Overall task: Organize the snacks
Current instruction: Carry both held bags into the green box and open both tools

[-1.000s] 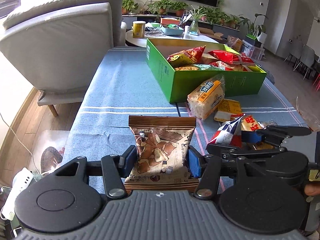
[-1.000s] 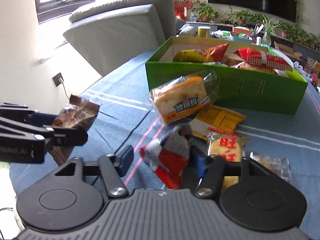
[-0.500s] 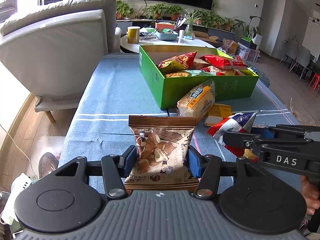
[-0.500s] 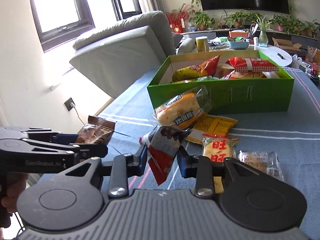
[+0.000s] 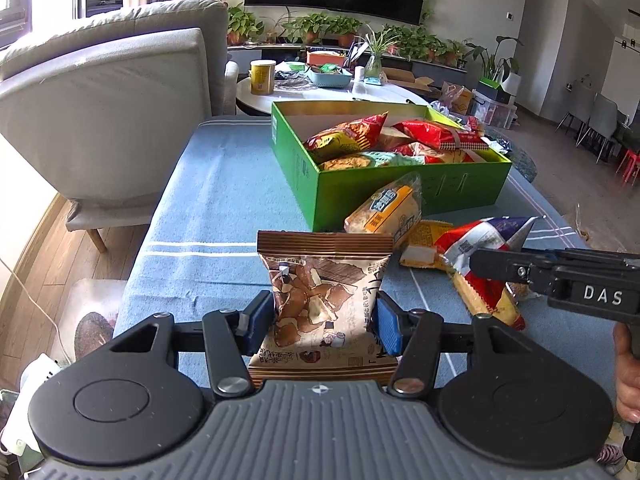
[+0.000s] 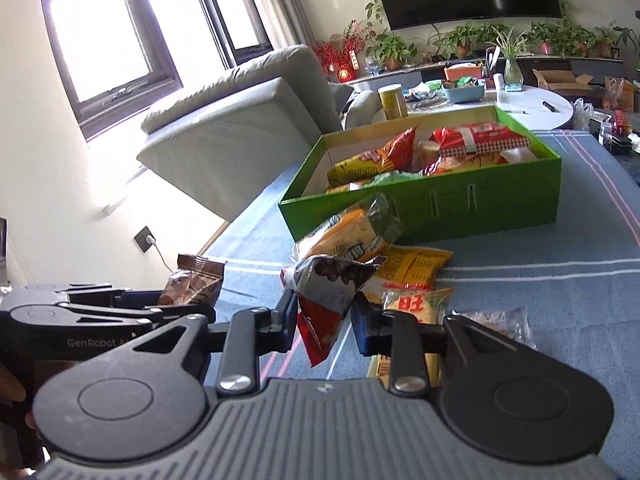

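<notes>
My left gripper (image 5: 318, 320) is shut on a brown mushroom-chip packet (image 5: 324, 304), held upright above the blue tablecloth. In the right wrist view that packet (image 6: 192, 284) shows at the left, in the left gripper's fingers. My right gripper (image 6: 326, 316) is shut on a red, white and dark snack bag (image 6: 324, 300), lifted off the cloth; the same bag (image 5: 484, 240) appears at the right of the left wrist view. Beyond stands an open green box (image 5: 400, 188) (image 6: 460, 204) holding several snack packets.
Loose on the cloth (image 6: 560, 280) before the box lie a bread pack (image 5: 388, 208), a yellow packet (image 6: 416, 264), an orange packet (image 6: 416, 304) and a clear-wrapped bar (image 6: 496, 320). A grey sofa (image 5: 108, 112) stands left. A round white table (image 6: 532, 108) with clutter is behind the box.
My right gripper closed on the red and white bag, lifted it off the cloth and rolled. The left gripper kept its hold on the brown packet and barely moved.
</notes>
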`<state>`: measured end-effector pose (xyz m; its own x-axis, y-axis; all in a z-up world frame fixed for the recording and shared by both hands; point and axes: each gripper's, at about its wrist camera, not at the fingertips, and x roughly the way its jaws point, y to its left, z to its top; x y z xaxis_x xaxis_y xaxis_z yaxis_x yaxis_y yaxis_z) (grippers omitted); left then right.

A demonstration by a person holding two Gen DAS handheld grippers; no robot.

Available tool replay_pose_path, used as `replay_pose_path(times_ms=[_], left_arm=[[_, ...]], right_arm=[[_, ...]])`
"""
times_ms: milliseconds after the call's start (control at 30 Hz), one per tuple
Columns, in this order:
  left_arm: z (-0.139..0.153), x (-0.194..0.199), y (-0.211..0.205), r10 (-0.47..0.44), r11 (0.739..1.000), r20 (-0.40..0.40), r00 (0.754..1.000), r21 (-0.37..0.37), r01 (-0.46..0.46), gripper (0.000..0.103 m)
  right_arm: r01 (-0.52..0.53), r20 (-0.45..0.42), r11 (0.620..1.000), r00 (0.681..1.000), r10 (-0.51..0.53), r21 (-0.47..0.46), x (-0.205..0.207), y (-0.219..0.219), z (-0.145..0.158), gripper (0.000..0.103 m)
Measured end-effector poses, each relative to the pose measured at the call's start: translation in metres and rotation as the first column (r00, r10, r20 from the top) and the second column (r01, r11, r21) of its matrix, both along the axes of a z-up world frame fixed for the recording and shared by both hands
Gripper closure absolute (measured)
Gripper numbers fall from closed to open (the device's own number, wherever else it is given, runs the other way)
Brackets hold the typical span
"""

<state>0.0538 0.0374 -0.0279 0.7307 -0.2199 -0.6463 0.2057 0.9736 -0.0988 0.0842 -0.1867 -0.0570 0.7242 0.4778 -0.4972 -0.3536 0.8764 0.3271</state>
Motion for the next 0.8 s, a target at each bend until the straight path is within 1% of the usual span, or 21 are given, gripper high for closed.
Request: replay_pose_path(times_ms=[267, 367, 533, 800], left_arm=[[0.021, 0.026, -0.022, -0.049, 0.999, 0.042, 0.998, -0.005, 0.049, 0.052], [0.025, 0.045, -0.031, -0.044, 0.999, 0.033, 0.998, -0.024, 0.045, 0.052], [0.032, 0.076, -0.047, -0.053, 0.998, 0.039, 0.998, -0.014, 0.054, 0.052], [0.04, 0.12, -0.069, -0.079, 0.997, 0.051, 0.996, -0.001, 0.08, 0.052]], right_arm=[[0.042, 0.045, 0.999, 0.998, -0.042, 0.014, 0.018, -0.016, 0.019, 0.07], [0.057, 0.063, 0.998, 0.996, -0.058, 0.015, 0.029, -0.02, 0.026, 0.069], [0.081, 0.1, 0.997, 0.992, -0.081, 0.006, 0.051, -0.024, 0.037, 0.07], [0.104, 0.105, 0.994, 0.989, -0.108, 0.039, 0.087, -0.034, 0.041, 0.07]])
